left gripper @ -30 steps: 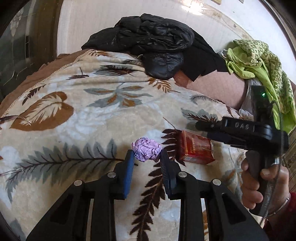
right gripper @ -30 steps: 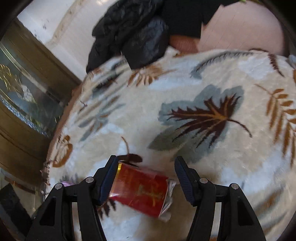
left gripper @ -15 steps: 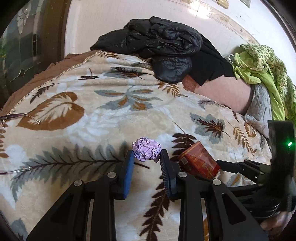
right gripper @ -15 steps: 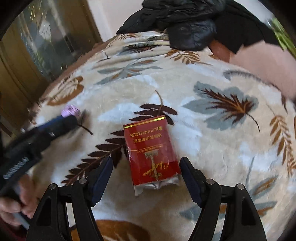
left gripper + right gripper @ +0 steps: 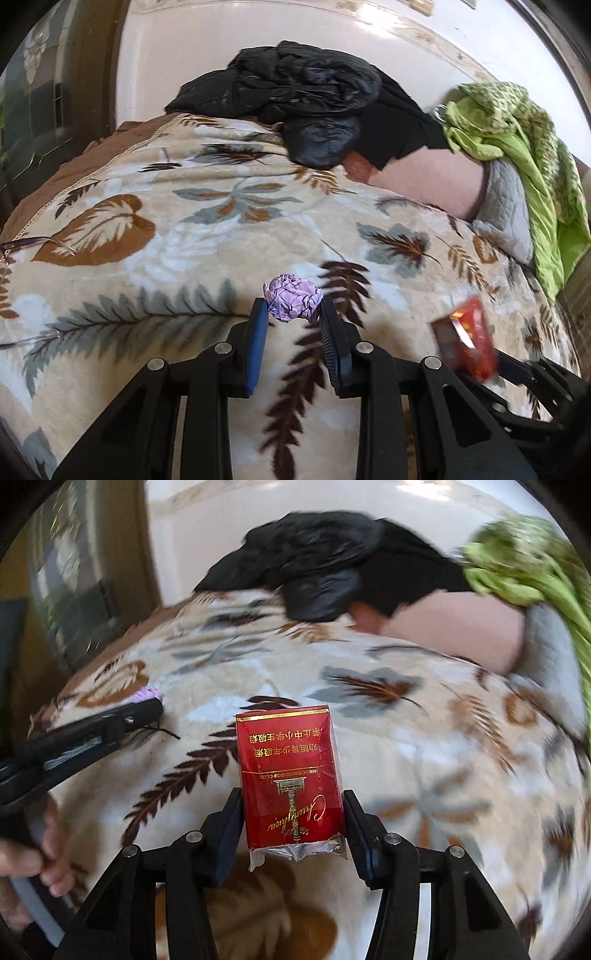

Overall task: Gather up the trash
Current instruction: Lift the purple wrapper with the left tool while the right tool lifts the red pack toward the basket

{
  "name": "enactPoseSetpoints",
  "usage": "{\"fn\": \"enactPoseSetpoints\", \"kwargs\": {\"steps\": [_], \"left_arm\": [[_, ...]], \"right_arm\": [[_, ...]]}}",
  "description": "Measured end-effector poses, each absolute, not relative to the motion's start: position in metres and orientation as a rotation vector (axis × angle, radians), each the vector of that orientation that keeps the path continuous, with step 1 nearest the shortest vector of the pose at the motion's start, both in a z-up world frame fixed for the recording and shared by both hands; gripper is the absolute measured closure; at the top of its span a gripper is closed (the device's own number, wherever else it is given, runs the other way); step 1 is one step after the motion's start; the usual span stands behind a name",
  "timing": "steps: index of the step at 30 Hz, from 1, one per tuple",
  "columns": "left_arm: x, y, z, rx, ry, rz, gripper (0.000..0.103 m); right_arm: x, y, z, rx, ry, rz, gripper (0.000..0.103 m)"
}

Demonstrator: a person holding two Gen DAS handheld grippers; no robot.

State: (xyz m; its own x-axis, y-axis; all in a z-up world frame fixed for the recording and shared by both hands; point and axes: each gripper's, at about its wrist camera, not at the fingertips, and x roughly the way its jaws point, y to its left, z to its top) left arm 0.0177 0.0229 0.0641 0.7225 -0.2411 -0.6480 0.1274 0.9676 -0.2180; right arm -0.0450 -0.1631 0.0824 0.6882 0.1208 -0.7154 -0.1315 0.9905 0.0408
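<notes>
A crumpled purple paper ball (image 5: 293, 301) sits between the tips of my left gripper (image 5: 292, 309), which is shut on it just above the leaf-patterned blanket (image 5: 147, 280). A red cigarette pack (image 5: 288, 760) with torn foil at its near end stands between the pads of my right gripper (image 5: 292, 801). Its jaws are closing, and both pads touch the pack's sides. The left wrist view shows the same pack (image 5: 467, 341) blurred at the lower right, off the blanket. The right wrist view shows the left gripper's finger (image 5: 140, 712) and the purple ball (image 5: 149, 693) at the left.
A black jacket (image 5: 295, 96) lies heaped at the far end of the bed, with a pink pillow (image 5: 436, 173) and green cloth (image 5: 517, 125) to its right. A glass-fronted wooden cabinet (image 5: 37, 110) stands at the left. A person's hand (image 5: 22, 864) grips the left handle.
My right gripper swung round the red pack, closed onto its sides and carried it right and up. The left gripper kept its hold on the purple ball and hardly moved.
</notes>
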Motion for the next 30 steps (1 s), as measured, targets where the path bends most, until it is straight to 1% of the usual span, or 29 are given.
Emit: {"fn": "enactPoseSetpoints", "kwargs": {"steps": [4, 10, 18, 30], "left_arm": [[-0.003, 0.002, 0.069, -0.086, 0.703, -0.229, 0.076], [-0.038, -0.028, 0.076, 0.009, 0.667, -0.296, 0.076], [-0.089, -0.052, 0.089, 0.082, 0.619, -0.374, 0.076], [-0.144, -0.071, 0.104, 0.138, 0.582, -0.443, 0.076]], "right_arm": [[-0.082, -0.181, 0.099, 0.070, 0.758, 0.082, 0.047], [-0.120, -0.200, 0.106, 0.167, 0.730, 0.027, 0.047], [-0.172, -0.212, 0.114, 0.222, 0.694, 0.001, 0.047], [-0.223, -0.224, 0.122, 0.247, 0.675, -0.018, 0.047]]}}
